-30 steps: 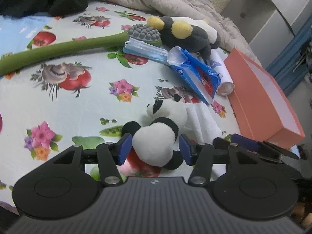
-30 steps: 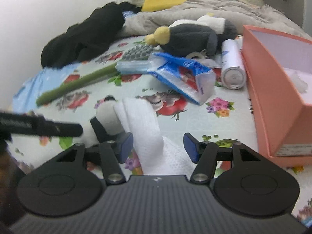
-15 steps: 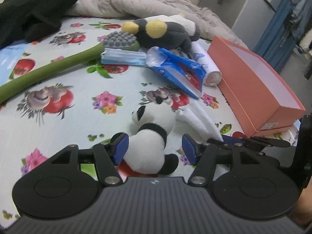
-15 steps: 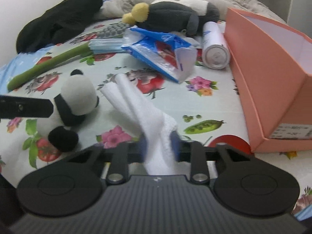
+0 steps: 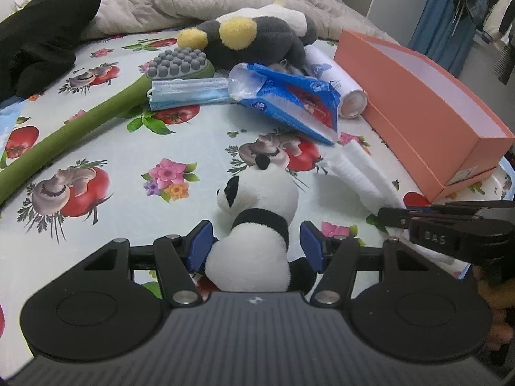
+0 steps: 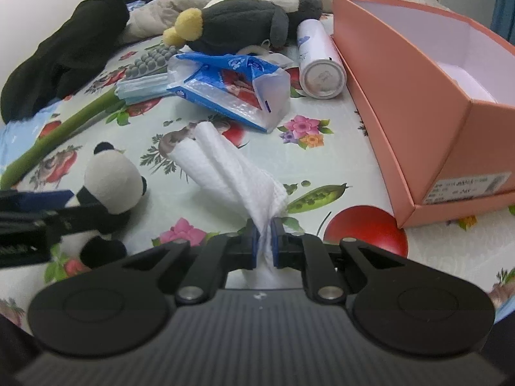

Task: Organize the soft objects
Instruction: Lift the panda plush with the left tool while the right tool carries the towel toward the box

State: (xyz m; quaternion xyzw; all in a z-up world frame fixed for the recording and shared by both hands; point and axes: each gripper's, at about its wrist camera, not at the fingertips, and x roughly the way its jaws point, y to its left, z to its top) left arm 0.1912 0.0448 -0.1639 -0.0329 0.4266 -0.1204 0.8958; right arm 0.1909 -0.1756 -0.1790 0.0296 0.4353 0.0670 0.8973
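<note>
Panda [image 5: 257, 222] lies on the bed's flowered sheet [image 5: 128, 148], its white body between the spread blue pads of my left gripper [image 5: 254, 247]; the left pad looks to touch its flank, the right one stands apart, so that gripper is open around it. My right gripper [image 6: 264, 241] has its pads pinched tight on one end of the white cloth [image 6: 225, 167], whose other end rests on the sheet just beside the panda's head. Beyond the cloth lies a blue packet [image 6: 225, 87], with a face mask [image 5: 190, 93] and a green massager [image 5: 96, 115] to its left. An orange box [image 6: 418, 96] stands open on my right, a white can [image 6: 318, 61] against its side. A grey plush [image 5: 254, 41] lies farther back.
</note>
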